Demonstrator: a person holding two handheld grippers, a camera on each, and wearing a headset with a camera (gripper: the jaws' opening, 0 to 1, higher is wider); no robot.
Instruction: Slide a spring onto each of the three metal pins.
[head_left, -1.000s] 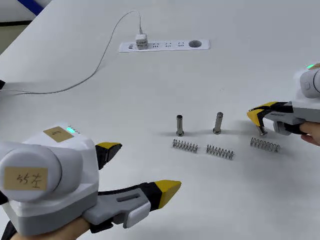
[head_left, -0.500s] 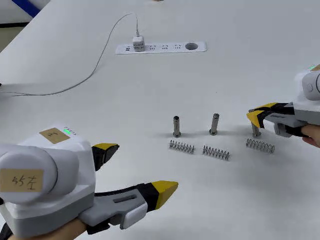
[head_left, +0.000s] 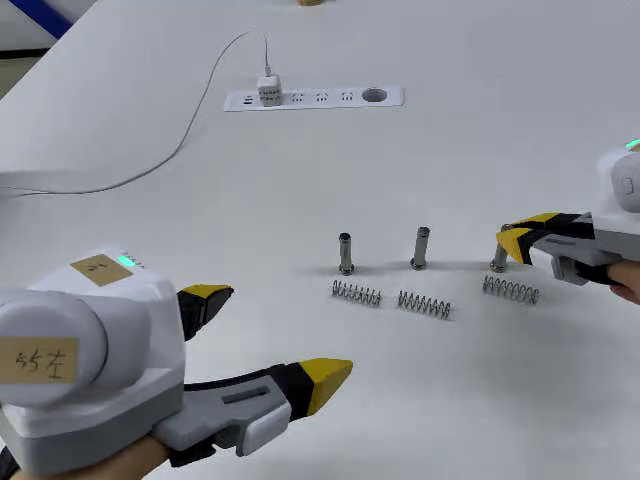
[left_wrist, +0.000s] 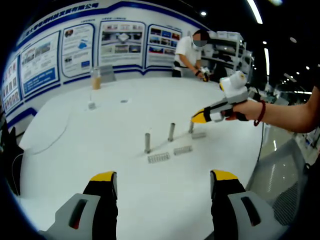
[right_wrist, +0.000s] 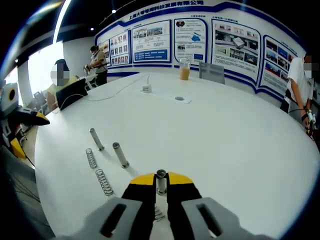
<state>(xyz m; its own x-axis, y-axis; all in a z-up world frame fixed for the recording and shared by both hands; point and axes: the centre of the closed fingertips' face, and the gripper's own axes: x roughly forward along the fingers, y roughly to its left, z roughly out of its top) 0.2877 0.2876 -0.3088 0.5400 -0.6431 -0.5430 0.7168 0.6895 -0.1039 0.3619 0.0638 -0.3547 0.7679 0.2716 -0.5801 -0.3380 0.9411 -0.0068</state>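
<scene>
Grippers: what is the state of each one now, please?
Left gripper: open, holding nothing.
Right gripper: closed on the rightmost pin.

Open tabletop (head_left: 480, 180) before pins (head_left: 345, 253), springs (head_left: 424, 304); power strip (head_left: 313, 98), cable (head_left: 190, 133) well behind.

Third pin (head_left: 497, 264) half behind right tool (head_left: 510, 242)

The right gripper (right_wrist: 161, 184) has its yellow-tipped jaws closed on an upright metal pin (right_wrist: 161, 175) standing on the white table (right_wrist: 225, 135). To the left stand two more pins (right_wrist: 120, 154), with two springs (right_wrist: 104, 181) lying flat just beside them. A third spring (right_wrist: 159, 214) lies low between the jaws, partly hidden.
</scene>
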